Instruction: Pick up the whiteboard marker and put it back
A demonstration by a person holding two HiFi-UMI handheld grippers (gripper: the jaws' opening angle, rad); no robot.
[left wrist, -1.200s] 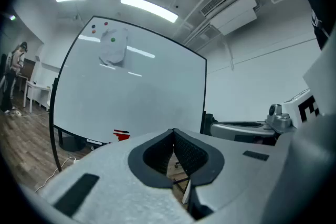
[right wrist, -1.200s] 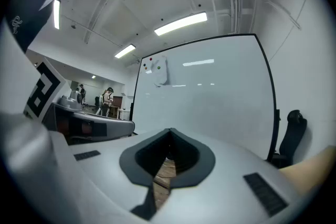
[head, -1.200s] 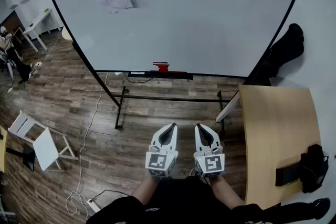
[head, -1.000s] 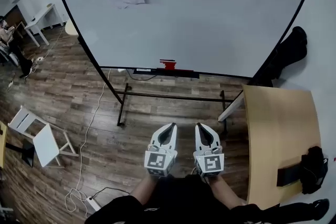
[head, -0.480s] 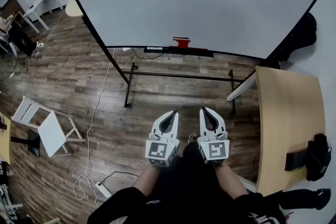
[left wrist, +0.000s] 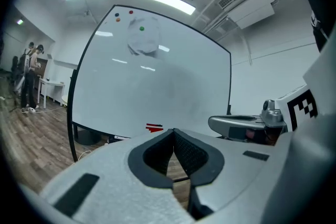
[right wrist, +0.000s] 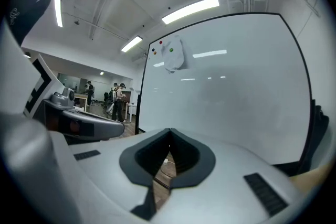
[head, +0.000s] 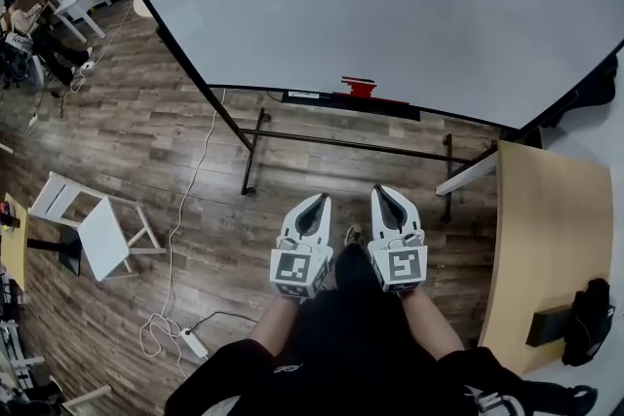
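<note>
Resting in the tray under the whiteboard, the red marker lies well apart from both tools. The left gripper and right gripper hang side by side over the wood floor, jaws pressed together, nothing between them.

No writing can be read; the small white label under the whiteboard is too small to make out.
</note>
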